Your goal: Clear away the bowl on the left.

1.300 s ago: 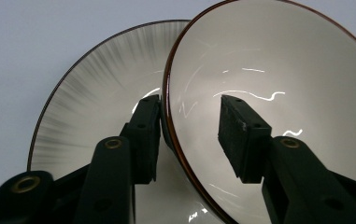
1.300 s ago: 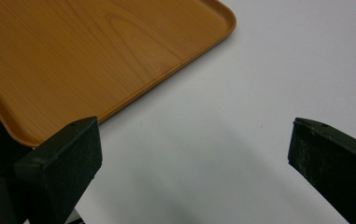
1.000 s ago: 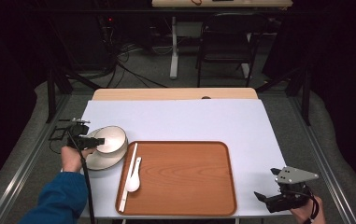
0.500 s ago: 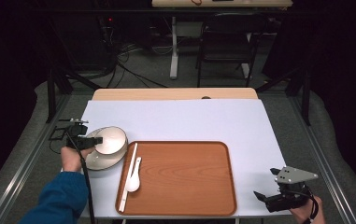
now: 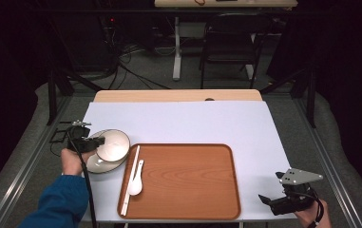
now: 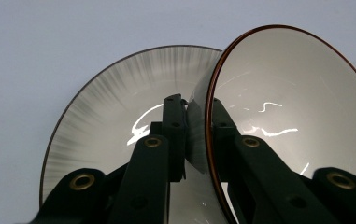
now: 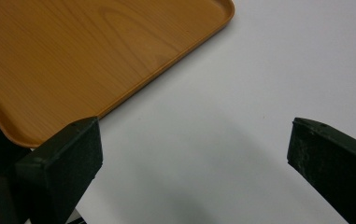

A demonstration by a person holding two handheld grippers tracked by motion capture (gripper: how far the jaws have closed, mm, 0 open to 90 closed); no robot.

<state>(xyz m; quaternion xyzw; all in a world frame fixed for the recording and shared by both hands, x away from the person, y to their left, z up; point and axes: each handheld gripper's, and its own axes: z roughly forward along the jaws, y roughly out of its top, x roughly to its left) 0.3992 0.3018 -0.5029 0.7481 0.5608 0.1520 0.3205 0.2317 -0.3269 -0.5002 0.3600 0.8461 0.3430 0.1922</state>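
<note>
Two bowls are seen at the left middle of the high view, just left of the tray: an upper bowl, tilted up on edge with its pale inside turned toward the camera, and a lower bowl lying flat on the white table beneath it. The rim of the upper bowl is clamped between the jaws of the left gripper, one jaw pressed on the outside wall and the other on the inside; the jaws have just been closing on that rim and are now drawn almost together, with only the thin wall between them. In the left gripper view the lower bowl is shown behind the jaws, its streaked grey inside facing up. The left gripper is held by a hand with a blue sleeve coming in from the lower left. Just to the right, a white spoon and a pair of pale chopsticks are laid along the left edge of the wooden tray. At the lower right corner, well apart from the bowls, the right gripper is held near the table's edge, its jaws spread wide with nothing between them; in the right gripper view a corner of the tray is seen beyond them.
</note>
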